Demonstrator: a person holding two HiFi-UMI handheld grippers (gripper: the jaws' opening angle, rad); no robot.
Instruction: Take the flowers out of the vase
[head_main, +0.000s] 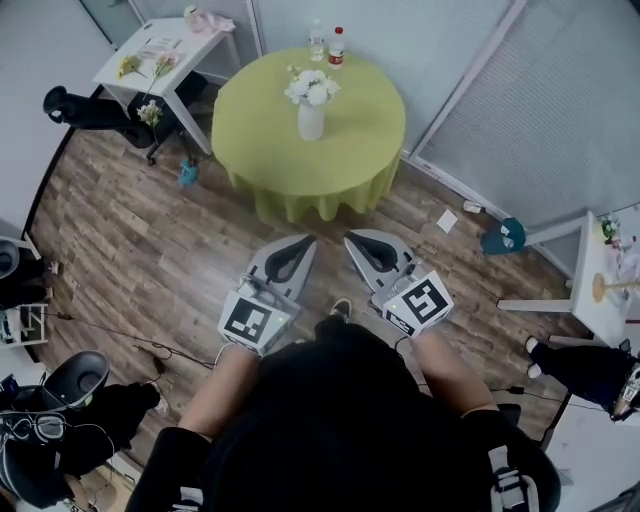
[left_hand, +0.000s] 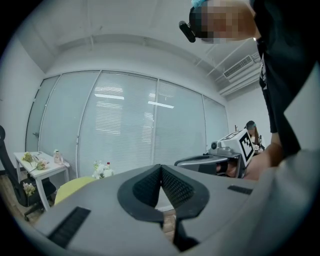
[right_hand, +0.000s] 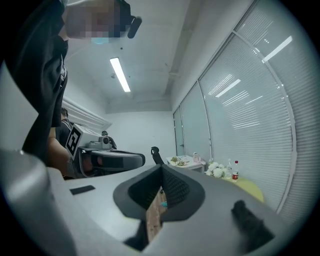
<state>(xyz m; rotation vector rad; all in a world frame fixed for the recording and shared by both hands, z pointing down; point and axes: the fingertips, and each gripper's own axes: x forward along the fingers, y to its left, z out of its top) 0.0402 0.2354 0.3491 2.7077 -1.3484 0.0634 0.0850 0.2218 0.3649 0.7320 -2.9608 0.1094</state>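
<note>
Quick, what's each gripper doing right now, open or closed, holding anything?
Left gripper: closed, holding nothing.
Right gripper: closed, holding nothing.

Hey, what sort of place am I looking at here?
Probably an office or meeting room: blind-covered glass walls, a white desk with an office chair beside it, and a round green-clothed table holding a vase of flowers.

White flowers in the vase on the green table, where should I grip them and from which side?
Probably the stems just below the white flowers, above the vase mouth. Come level from the near side: the vase stands upright, with bottles behind it.
</note>
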